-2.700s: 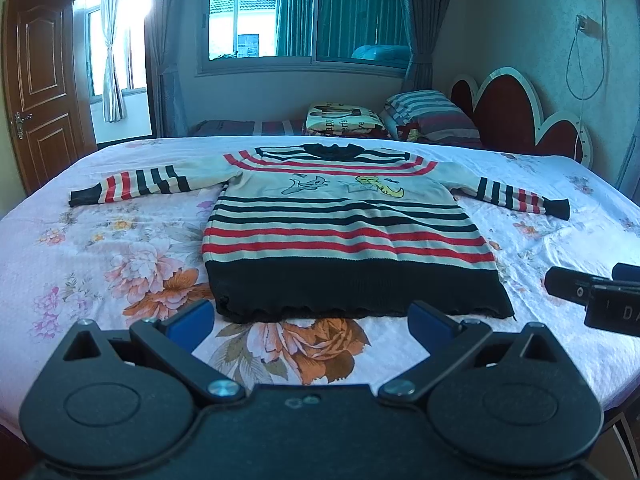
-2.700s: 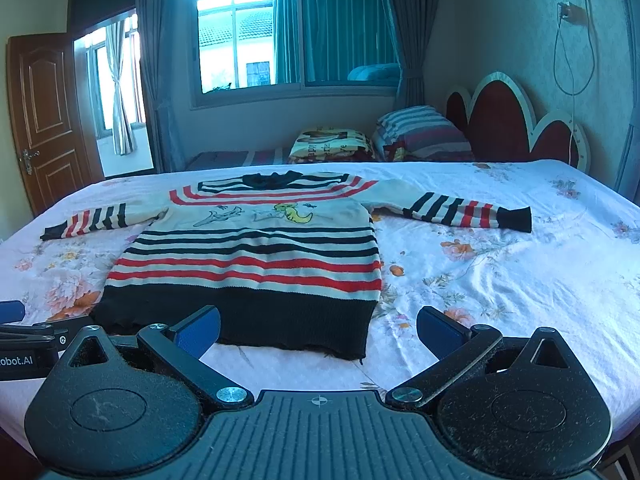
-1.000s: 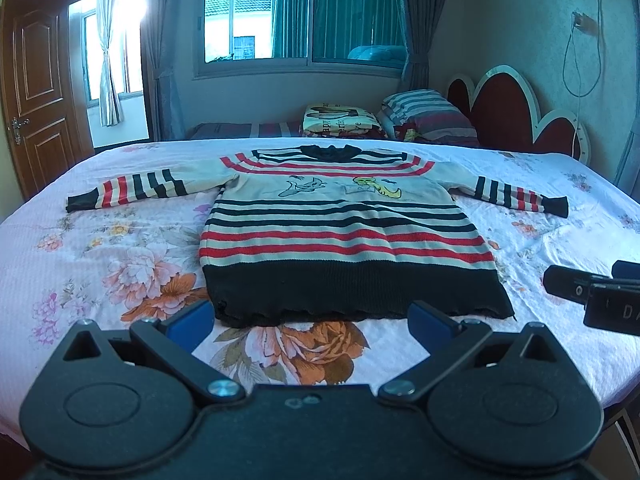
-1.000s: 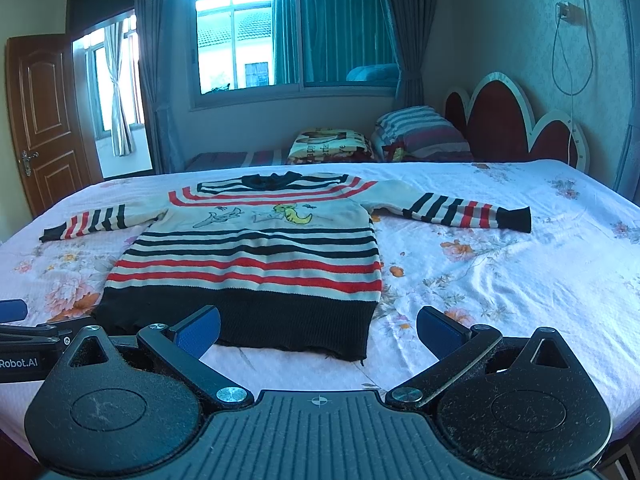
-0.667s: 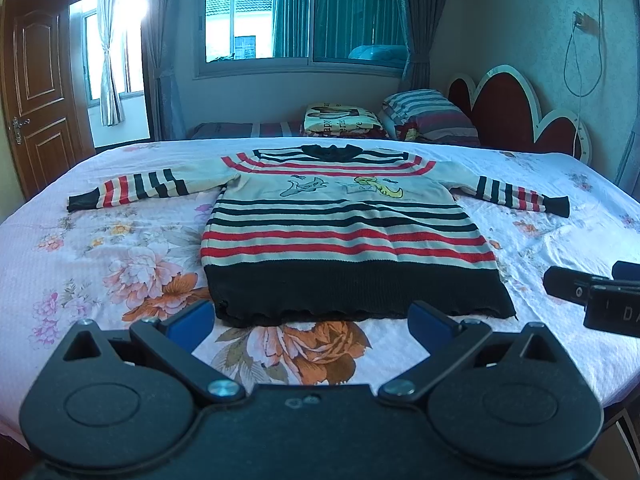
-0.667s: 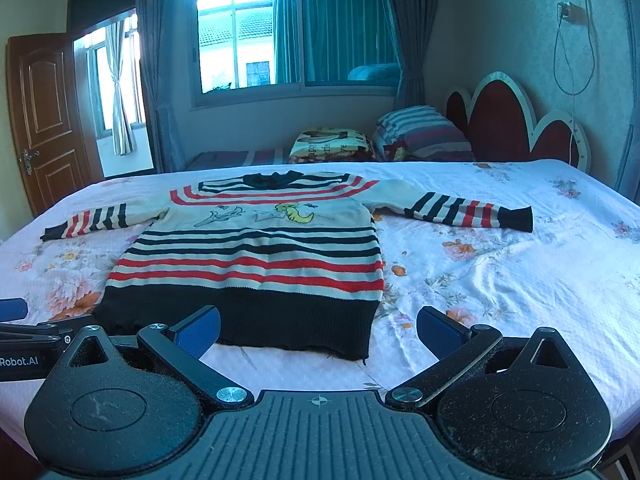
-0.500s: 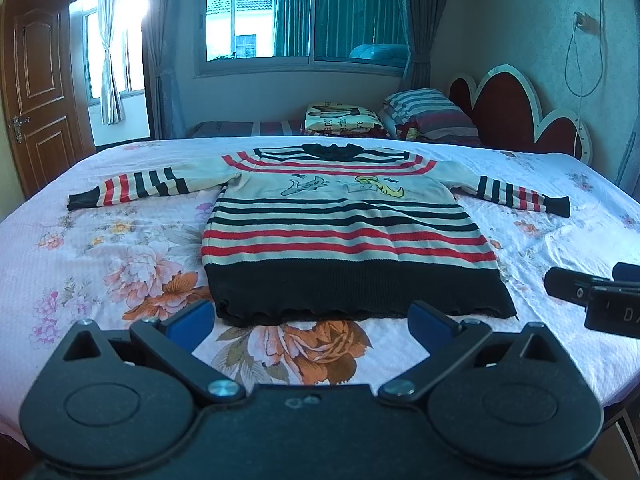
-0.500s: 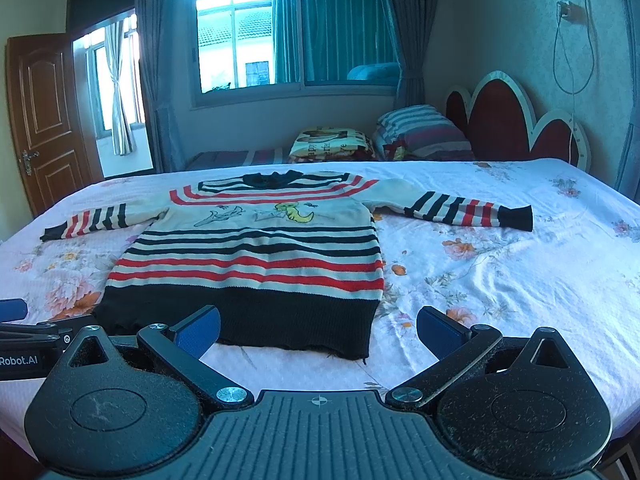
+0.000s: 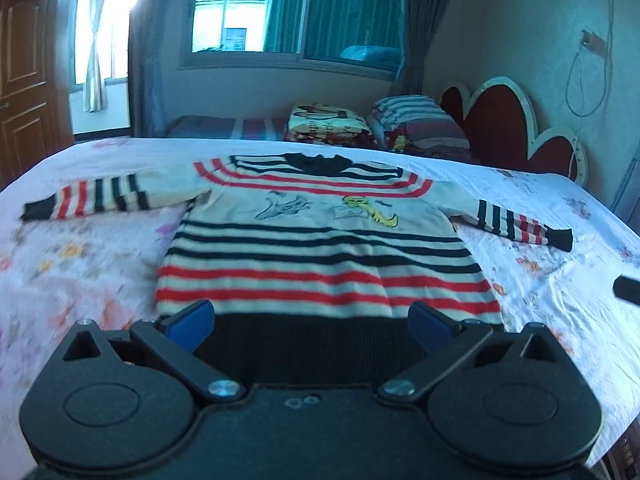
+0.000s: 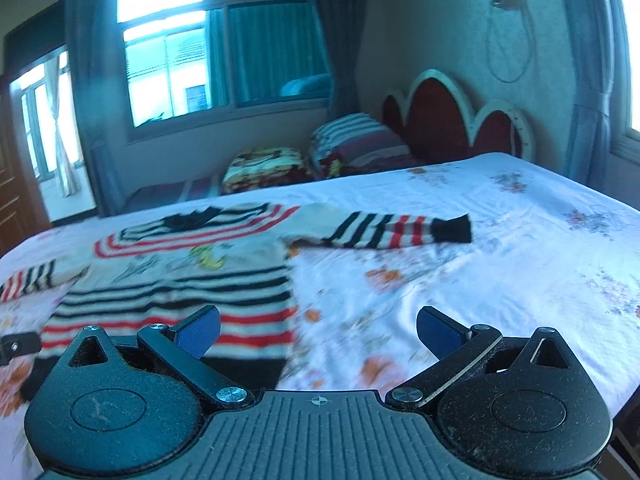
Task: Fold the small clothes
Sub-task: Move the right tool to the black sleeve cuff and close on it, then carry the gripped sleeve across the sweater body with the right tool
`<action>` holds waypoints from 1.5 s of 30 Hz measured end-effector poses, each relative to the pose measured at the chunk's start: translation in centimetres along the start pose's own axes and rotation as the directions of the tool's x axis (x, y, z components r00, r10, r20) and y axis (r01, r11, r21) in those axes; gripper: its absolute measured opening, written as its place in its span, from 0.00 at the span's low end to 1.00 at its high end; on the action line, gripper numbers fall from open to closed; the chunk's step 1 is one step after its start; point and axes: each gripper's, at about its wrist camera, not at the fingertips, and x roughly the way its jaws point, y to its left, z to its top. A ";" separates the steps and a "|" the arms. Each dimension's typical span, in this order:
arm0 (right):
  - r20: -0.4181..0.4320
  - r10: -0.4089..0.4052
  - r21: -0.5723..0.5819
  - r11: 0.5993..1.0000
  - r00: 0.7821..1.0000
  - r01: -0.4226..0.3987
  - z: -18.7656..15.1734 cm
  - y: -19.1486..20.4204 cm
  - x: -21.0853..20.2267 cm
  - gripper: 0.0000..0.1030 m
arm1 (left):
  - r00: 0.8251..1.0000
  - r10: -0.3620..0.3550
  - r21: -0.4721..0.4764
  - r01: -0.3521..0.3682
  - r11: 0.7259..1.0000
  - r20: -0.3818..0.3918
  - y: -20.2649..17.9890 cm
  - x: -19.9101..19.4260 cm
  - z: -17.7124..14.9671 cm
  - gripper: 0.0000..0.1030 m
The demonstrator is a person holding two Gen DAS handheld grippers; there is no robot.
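Note:
A small striped sweater (image 9: 320, 248) lies flat on the bed with both sleeves spread out; it is cream with red and black stripes and a black hem band. My left gripper (image 9: 310, 324) hovers open over the hem band, holding nothing. In the right wrist view the same sweater (image 10: 176, 284) lies to the left, its right sleeve (image 10: 400, 230) stretched toward the middle of the bed. My right gripper (image 10: 318, 330) is open above the sweater's right hem corner and the sheet beside it, holding nothing.
The bed (image 9: 560, 292) has a white flowered sheet (image 10: 500, 272). Pillows (image 9: 416, 128) and a folded blanket (image 9: 328, 120) lie at the far side by a red scalloped headboard (image 10: 452, 120). A window and a wooden door stand behind. The other gripper's tip (image 9: 626, 288) shows at right.
Both grippers have moved forward over the bed toward the sweater, which now looms larger. The right gripper has also swung to the right. Both stay open.

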 end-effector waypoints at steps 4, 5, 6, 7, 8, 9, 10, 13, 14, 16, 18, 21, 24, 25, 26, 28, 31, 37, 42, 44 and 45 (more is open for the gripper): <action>0.013 -0.031 0.050 0.998 0.999 0.030 2.7 -2.8 3.2 1.00 | 1.000 0.007 0.018 -0.007 1.000 0.005 -0.6 3.4 2.3 0.99; 0.015 -0.038 0.062 0.997 0.999 0.037 3.5 -3.6 4.2 1.00 | 1.000 0.017 0.007 -0.017 1.000 0.008 -0.6 4.3 2.9 0.99; 0.016 -0.044 0.074 0.996 0.999 0.043 4.1 -4.2 5.2 1.00 | 1.000 0.018 0.000 -0.018 1.000 0.011 -0.4 5.2 3.4 0.99; 0.016 -0.050 0.087 0.995 0.999 0.049 4.6 -4.8 6.2 1.00 | 1.000 0.027 -0.008 -0.027 1.000 0.011 -0.2 6.1 3.9 0.99; 0.014 -0.055 0.103 0.993 0.998 0.054 5.2 -5.5 7.6 1.00 | 0.999 0.038 -0.009 -0.038 0.999 0.009 0.0 7.0 4.3 0.99; 0.010 -0.061 0.118 0.991 0.998 0.059 5.7 -6.3 8.8 1.00 | 0.999 0.047 0.001 -0.047 0.999 0.009 0.2 7.9 4.7 0.99; 0.007 -0.063 0.137 0.989 0.998 0.062 6.1 -7.0 10.0 1.00 | 0.998 0.067 0.011 -0.067 0.998 0.011 0.3 8.7 5.1 0.99; -0.001 -0.079 0.197 0.977 0.997 0.078 7.4 -9.3 14.1 1.00 | 0.992 0.123 0.015 -0.123 0.992 0.005 1.1 11.4 6.3 0.99; -0.002 -0.086 0.214 0.973 0.996 0.084 7.7 -10.1 15.5 1.00 | 0.991 0.135 0.008 -0.135 0.991 -0.001 1.4 12.3 6.7 0.99; -0.006 -0.092 0.251 0.964 0.996 0.091 8.2 -11.6 18.2 0.90 | 0.987 0.160 -0.009 -0.160 0.987 -0.013 2.0 14.1 7.4 0.99; -0.025 -0.107 0.277 0.954 0.994 0.110 8.5 -13.0 20.8 0.63 | 0.983 0.179 -0.019 -0.180 0.984 -0.033 2.4 15.9 7.9 0.99; -0.057 -0.121 0.346 0.929 0.991 0.134 8.5 -15.3 24.4 0.63 | 0.977 0.203 -0.014 -0.204 0.979 -0.057 2.5 18.7 8.3 0.99; -0.080 -0.134 0.423 0.893 0.988 0.155 8.0 -17.6 27.4 0.63 | 0.974 0.213 0.004 -0.214 0.977 -0.079 2.0 21.2 8.5 0.99; -0.096 -0.140 0.450 0.877 0.985 0.169 7.8 -18.3 28.4 0.63 | 0.973 0.215 0.012 -0.214 0.977 -0.088 1.7 21.9 8.5 0.99; -0.113 -0.143 0.481 0.858 0.983 0.180 7.5 -19.2 29.3 0.63 | 0.972 0.213 0.020 -0.212 0.977 -0.097 1.4 22.6 8.5 0.99; -0.136 -0.152 0.536 0.820 0.979 0.202 6.9 -20.7 30.6 0.62 | 0.972 0.208 0.036 -0.205 0.978 -0.108 0.9 23.9 8.5 0.99; -0.145 -0.155 0.599 0.772 0.977 0.211 6.3 -22.4 31.8 0.62 | 0.971 0.206 0.052 -0.202 0.978 -0.117 0.3 25.4 8.5 0.99; -0.151 -0.177 0.616 0.753 0.973 0.233 6.1 -23.4 33.2 0.25 | 0.972 0.200 0.046 -0.196 0.980 -0.125 0.2 27.0 8.9 0.99; -0.131 -0.172 0.569 0.794 0.976 0.216 6.5 -23.4 33.0 0.05 | 0.969 0.218 0.035 -0.215 0.976 -0.112 1.3 27.2 9.6 0.99; -0.052 -0.189 0.520 0.833 0.981 0.188 7.3 -22.7 31.8 0.05 | 0.969 0.226 0.034 -0.223 0.974 -0.101 1.9 26.9 9.7 0.99; -0.049 -0.207 0.474 0.856 0.977 0.205 7.2 -22.3 31.8 0.05 | 0.967 0.236 0.045 -0.232 0.972 -0.100 2.2 26.8 9.6 0.99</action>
